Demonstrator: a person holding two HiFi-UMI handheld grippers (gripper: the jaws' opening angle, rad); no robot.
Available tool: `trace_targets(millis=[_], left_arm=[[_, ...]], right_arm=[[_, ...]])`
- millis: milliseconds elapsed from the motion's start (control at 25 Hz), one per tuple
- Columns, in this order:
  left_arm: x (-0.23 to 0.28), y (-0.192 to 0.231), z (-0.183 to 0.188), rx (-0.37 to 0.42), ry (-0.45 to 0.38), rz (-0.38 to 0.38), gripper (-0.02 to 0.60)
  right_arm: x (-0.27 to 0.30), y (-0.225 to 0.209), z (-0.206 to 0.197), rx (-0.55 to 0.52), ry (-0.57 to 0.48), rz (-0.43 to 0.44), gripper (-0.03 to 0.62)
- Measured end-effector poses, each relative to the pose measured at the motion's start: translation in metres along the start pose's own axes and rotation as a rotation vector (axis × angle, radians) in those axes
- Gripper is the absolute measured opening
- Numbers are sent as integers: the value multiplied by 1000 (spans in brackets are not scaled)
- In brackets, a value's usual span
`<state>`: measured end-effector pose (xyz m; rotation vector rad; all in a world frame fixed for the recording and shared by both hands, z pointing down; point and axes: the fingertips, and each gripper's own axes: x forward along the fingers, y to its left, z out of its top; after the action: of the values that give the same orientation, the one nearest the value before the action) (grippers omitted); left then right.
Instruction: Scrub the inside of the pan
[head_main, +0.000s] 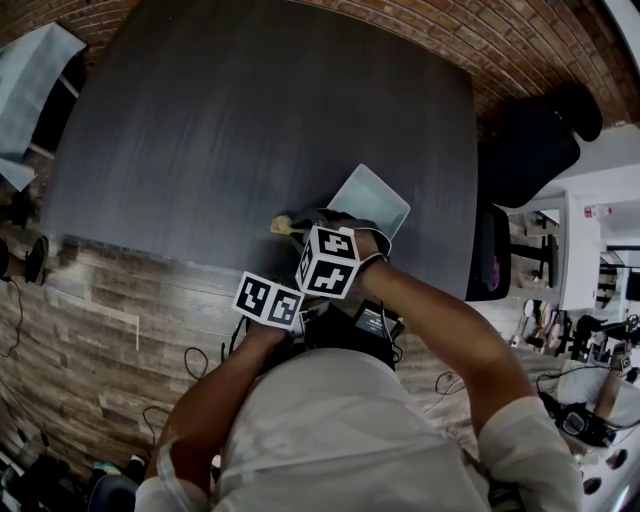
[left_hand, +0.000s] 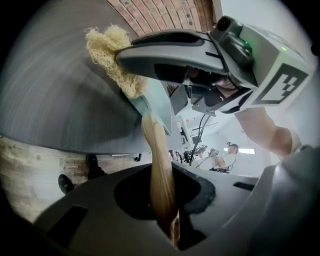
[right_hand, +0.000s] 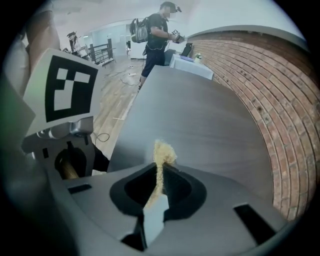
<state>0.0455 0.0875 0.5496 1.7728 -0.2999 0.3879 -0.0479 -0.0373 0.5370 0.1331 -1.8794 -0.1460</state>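
The pan (head_main: 372, 198) sits on the tabletop (head_main: 250, 130) close to its near edge, toward the near right corner, with its open side up and its handle (left_hand: 156, 150) pointing back at the person. The left claw (left_hand: 162, 197) is narrow and clamped on that wooden handle, low and nearly level. That grip looks meant to pin the pan so it cannot slide or spin once the scrubbing pushes on it.

The right claw (right_hand: 157, 192) is pinched tight on the scrubber (left_hand: 112, 52), a tuft of yellow fibre. Most of the tuft is left sticking out past the tips, so the fibre and not the claw would meet the metal. A pale strip shows in the gap below the fibre; whether it is part of the pan cannot be told. The claw points steeply down, which suits pressing into the floor of the pan.

In the head view the scrubber hangs just left of the pan, over bare tabletop near the handle end, not inside the rim. The scrubbing contact is therefore probably not made here. The next move would call for carrying the tuft rightward over the wall and down onto the inner floor, while the left claw bears the push
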Motion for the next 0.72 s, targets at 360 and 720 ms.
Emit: trace_targets(millis=[360,720], left_arm=[[2,-2,-2,-5,-24,0,74],[-8,6,6,-25,-78,10,74]], right_arm=[[-10,-37,35,28,-106,-112,41],[-47,-62,44,173,-225,-192,41]])
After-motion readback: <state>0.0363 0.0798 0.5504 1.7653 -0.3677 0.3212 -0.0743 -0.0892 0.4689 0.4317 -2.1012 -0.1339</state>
